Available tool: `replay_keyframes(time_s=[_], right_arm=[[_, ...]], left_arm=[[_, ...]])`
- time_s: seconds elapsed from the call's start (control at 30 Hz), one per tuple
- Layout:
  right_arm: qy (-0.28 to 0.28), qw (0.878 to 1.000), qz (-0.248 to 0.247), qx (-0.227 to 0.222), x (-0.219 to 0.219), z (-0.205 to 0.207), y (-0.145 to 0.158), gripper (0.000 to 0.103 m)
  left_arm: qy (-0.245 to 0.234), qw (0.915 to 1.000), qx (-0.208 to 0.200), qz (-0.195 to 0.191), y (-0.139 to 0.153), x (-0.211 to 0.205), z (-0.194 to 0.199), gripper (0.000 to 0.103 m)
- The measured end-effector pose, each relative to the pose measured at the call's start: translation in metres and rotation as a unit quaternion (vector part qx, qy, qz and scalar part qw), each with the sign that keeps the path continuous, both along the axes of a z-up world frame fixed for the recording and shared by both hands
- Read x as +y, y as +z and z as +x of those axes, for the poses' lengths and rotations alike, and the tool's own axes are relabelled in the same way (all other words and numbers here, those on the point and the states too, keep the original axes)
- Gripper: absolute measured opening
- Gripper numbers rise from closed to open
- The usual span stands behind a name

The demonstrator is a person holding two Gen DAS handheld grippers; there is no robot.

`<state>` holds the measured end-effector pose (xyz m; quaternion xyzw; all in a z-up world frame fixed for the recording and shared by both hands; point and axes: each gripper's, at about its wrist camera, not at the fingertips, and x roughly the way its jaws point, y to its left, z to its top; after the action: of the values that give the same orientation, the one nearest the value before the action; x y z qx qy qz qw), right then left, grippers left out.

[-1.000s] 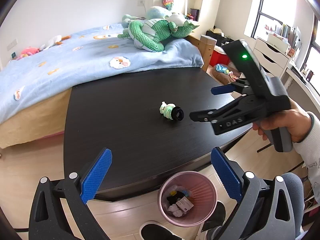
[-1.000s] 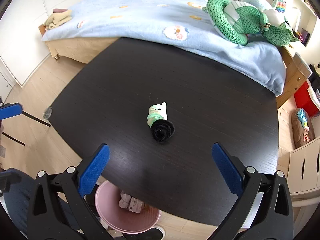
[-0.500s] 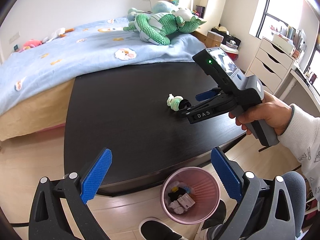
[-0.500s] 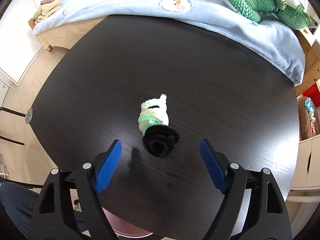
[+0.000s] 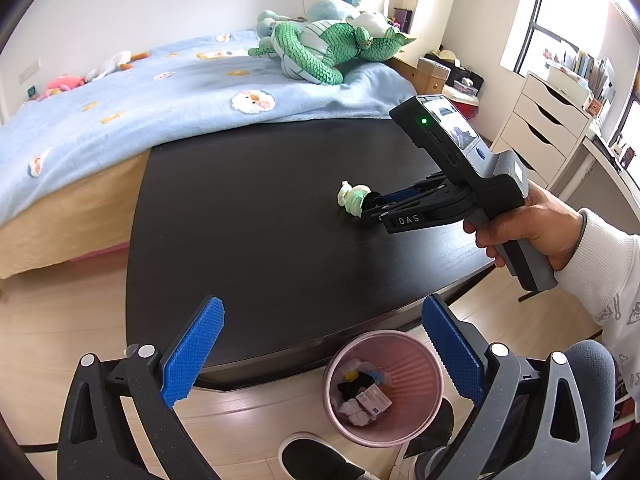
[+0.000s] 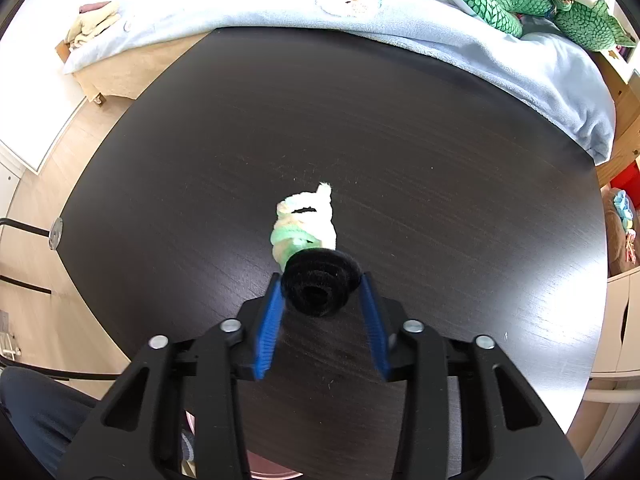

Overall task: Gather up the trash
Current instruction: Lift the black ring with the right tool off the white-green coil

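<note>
Where half a second ago wide apart and short of it, now narrowed around the black end of the green-and-white rolled scrap on the dark table: right gripper, jaws touching or nearly touching it, low, nearly level. Left gripper jaws released, above pink trash bin.

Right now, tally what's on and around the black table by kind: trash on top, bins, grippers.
Trash items on the table: 1, the green-and-black fuzzy bundle
Bins: 1, the pink trash bin on the floor, already holding scraps
Grippers: 2, the left gripper open and the right gripper closed onto the bundle's black end
Total: 4
</note>
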<state>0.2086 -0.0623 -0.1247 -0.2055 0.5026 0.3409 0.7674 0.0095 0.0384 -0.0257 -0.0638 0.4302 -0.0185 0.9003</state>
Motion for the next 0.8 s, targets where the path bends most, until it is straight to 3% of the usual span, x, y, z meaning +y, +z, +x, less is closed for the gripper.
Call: replay_keyframes(time_s=[0.13,0.8], right_arm=[[0.001,1.0,0.001,-0.002,-0.001,0.001,0.0,0.031],[-0.01,1.0,0.024,-0.01,-0.038,-0.013,0.032,0.031]], left_arm=[[-0.001,1.0,0.0,0.0,-0.001,0.0,0.001,0.095],[-0.028,0.9994,-0.006,0.019,0.01,-0.006,0.03,0.095]])
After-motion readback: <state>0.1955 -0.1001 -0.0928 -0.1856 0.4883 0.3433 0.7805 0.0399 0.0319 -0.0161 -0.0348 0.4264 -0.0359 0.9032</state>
